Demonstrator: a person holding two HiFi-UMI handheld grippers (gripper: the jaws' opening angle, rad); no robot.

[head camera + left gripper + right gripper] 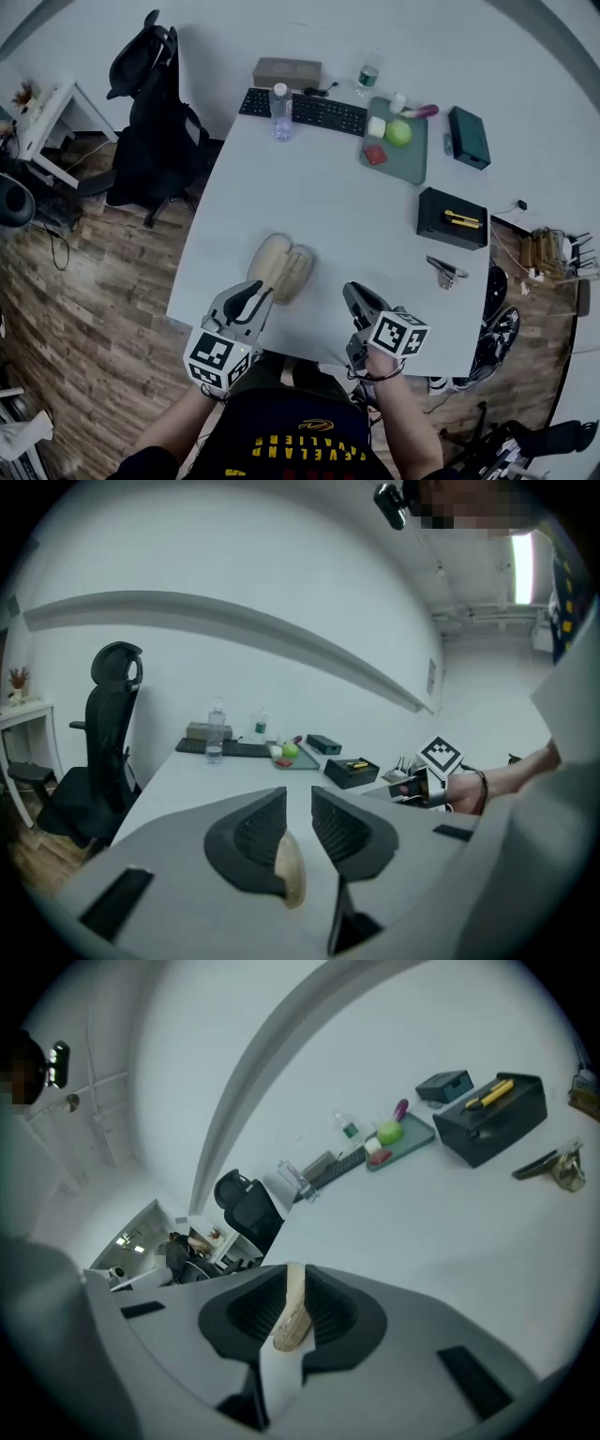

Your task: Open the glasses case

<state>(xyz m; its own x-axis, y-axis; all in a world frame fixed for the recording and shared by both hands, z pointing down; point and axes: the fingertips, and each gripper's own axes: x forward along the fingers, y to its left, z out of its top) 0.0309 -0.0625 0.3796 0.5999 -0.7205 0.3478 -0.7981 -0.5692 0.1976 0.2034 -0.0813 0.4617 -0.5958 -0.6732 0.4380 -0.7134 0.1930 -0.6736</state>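
- The glasses case [281,266] is lying on the near part of the white table [356,206], a little left of centre. It is showing two beige halves side by side, so I am judging it to be open already.
- The left gripper [299,799] is hanging just over the near edge of the case. Its jaws are standing a narrow way apart and gripping nothing, and the case is showing below the left jaw, not between the two.
- The right gripper [295,1279] is sitting to the right of the case and apart from it. Its jaws are also standing slightly apart and empty, and the case is only showing beyond the gap.
- The opening step seems to be finishing. The next move is calling for little more than keeping both grippers clear so neither half gets nudged shut.
- Counting outward, I am seeing one case and two grippers.
- At the far side I am counting one keyboard [305,111], two bottles [280,111], one brown box [287,72] and one green tray [398,150] holding small food pieces.
- To the right I am counting one dark green box [469,137], one black box [453,217] with a yellow tool on it, and one metal clip [447,272].
- Off the table to the far left, one office chair [150,103] is standing.
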